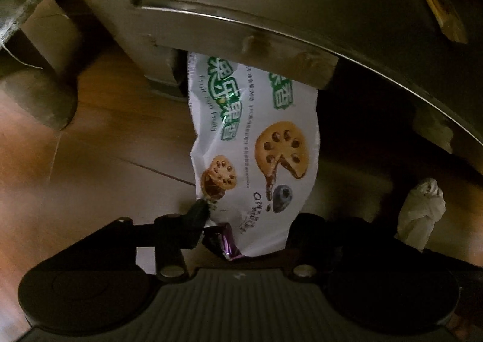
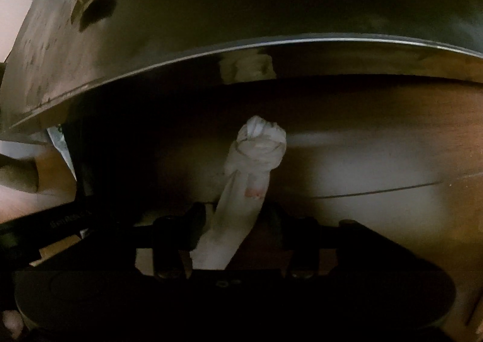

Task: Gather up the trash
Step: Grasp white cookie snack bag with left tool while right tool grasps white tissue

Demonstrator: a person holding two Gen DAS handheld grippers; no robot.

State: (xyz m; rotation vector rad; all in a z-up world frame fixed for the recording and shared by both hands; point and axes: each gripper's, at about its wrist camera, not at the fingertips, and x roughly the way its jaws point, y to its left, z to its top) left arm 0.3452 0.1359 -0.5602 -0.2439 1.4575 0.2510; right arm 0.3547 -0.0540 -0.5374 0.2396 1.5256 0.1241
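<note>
Where both wrist views look low across a wooden floor [image 1: 99, 137], a dark metal furniture base [image 1: 302, 4] with a bright curved rim fills the upper frame. Left hand-held gripper [image 1: 247, 221]: clenched on the near end of a white snack wrapper [image 1: 253, 131] printed with biscuits, which stretches forward until it disappears under the rim. Right hand-held gripper [image 2: 235, 221]: clenched on a knotted white tissue twist [image 2: 256, 161], held above the floor just before the rim.
</note>
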